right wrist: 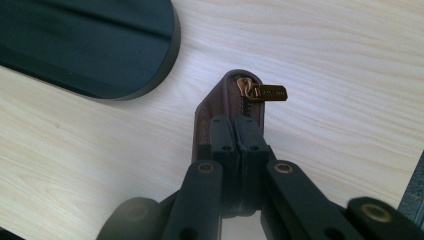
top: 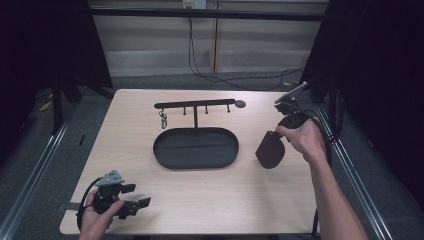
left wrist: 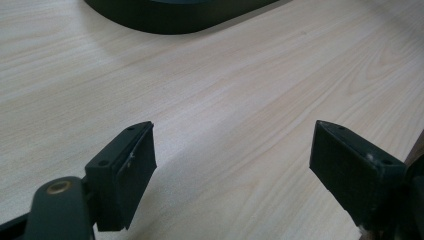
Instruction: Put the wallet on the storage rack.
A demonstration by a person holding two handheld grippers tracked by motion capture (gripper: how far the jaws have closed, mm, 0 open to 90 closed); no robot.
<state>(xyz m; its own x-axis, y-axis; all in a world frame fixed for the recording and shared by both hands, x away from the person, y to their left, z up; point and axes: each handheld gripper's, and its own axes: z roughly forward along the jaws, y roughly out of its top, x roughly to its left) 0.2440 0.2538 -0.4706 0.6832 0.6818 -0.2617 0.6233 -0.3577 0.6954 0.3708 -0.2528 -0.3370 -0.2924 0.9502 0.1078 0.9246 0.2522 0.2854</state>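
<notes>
A brown leather zip pouch [top: 270,151] hangs just over the table at the right, to the right of the black oval tray [top: 196,148]. My right gripper [top: 280,131] is shut on its top edge. In the right gripper view the jaws of that gripper [right wrist: 235,122] pinch the pouch [right wrist: 207,117] along its zipper seam, and the brass zipper pull [right wrist: 267,92] sticks out to the right. My left gripper [top: 142,205] rests low at the table's front left corner, open with nothing in it; the left gripper view shows the same gripper [left wrist: 232,150] with bare wood between its jaws.
The tray carries a thin upright post with a hook bar [top: 195,104] across its top. A small key ring [top: 163,120] hangs from a left hook. The tray's rim [right wrist: 170,45] lies close to the pouch's left. Cables [top: 220,77] run over the floor behind the table.
</notes>
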